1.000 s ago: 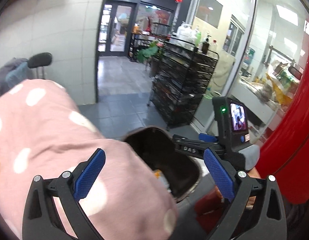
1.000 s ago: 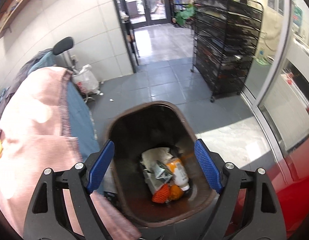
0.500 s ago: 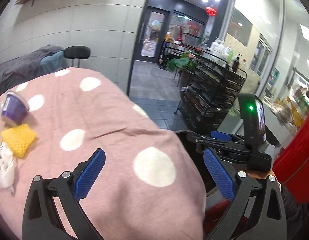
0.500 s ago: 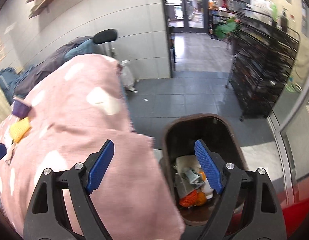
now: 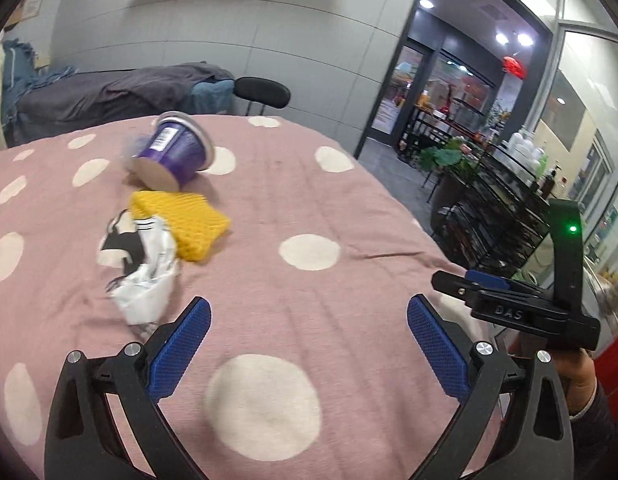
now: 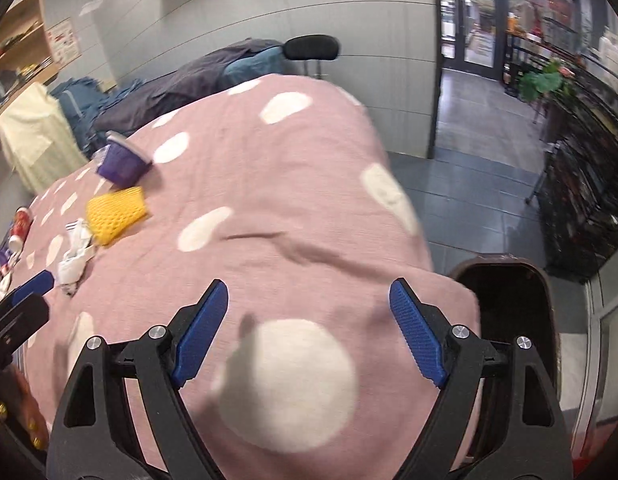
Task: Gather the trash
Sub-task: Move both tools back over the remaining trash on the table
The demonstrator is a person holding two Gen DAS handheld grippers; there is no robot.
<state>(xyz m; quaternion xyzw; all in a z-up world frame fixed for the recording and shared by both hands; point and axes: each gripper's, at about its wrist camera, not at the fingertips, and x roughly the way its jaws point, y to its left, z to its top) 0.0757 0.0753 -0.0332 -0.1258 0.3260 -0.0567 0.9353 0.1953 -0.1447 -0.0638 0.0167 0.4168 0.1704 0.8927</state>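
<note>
Both tongs empty, jaws wide apart: left tongs [image 5: 308, 332] and right tongs [image 6: 308, 312] hover over the pink dotted cloth on the table [image 5: 349, 208], nothing between the pads.

Risks, as judgement:
- Purple cup [image 5: 171, 152] lies tipped on its side, so it may roll off toward the far table edge if a pad nudges it instead of straddling it.
- Yellow mesh sleeve [image 5: 189, 224] overlaps the crumpled white wrapper [image 5: 143, 276]. A grab at one could drag or fling the other; both are light and soft and could slip out of a loose pinch.
- Cloth is loose and wrinkled. A low pinch may catch fabric and pull everything with it.
- Frames are blurred, so aim could be off.

Where the trash sits:
- All three pieces are ahead and left of the left tongs. Wrapper is nearest, just beyond its left pad; sleeve behind it; cup farthest.
- From the right tongs the same cluster is far ahead-left, well apart.
- More small litter, including a red-and-white container [image 6: 20, 224], lies farther left still.
- Brown bin [image 6: 505, 300] stands just right of the right tongs, beside the table edge.
</note>
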